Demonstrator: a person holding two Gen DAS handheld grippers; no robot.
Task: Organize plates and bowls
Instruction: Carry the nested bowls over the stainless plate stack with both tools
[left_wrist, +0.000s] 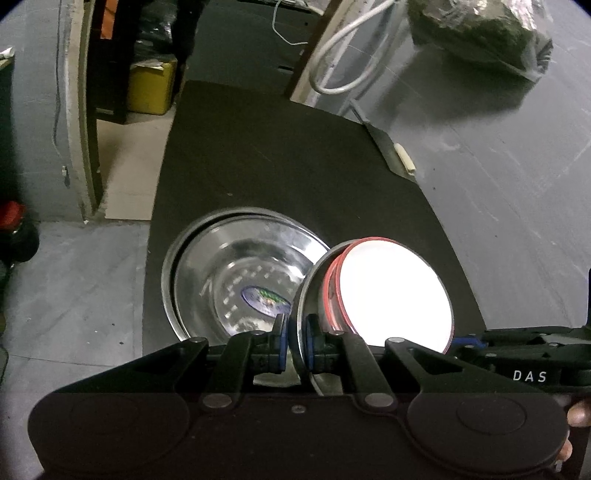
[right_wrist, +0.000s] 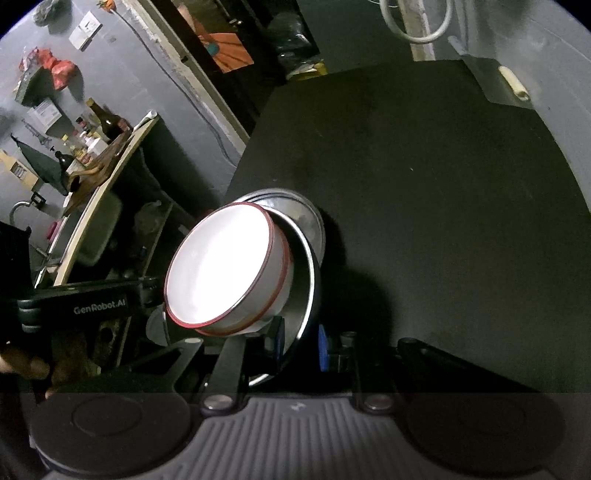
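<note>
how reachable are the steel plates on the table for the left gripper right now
Probably not yet: the left gripper is shut on the rim of the steel bowl carrying the white bowls, so its jaws are taken. The steel plates lie just beyond, nothing between.

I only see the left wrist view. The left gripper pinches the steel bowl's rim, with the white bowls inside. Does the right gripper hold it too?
Observer: Yes. The right gripper is shut on the steel bowl, on the rim at the opposite side.
Operator: What is beyond the table edge, past the steel plates?
Observer: A wooden counter crowded with bottles stands beside the table.
</note>
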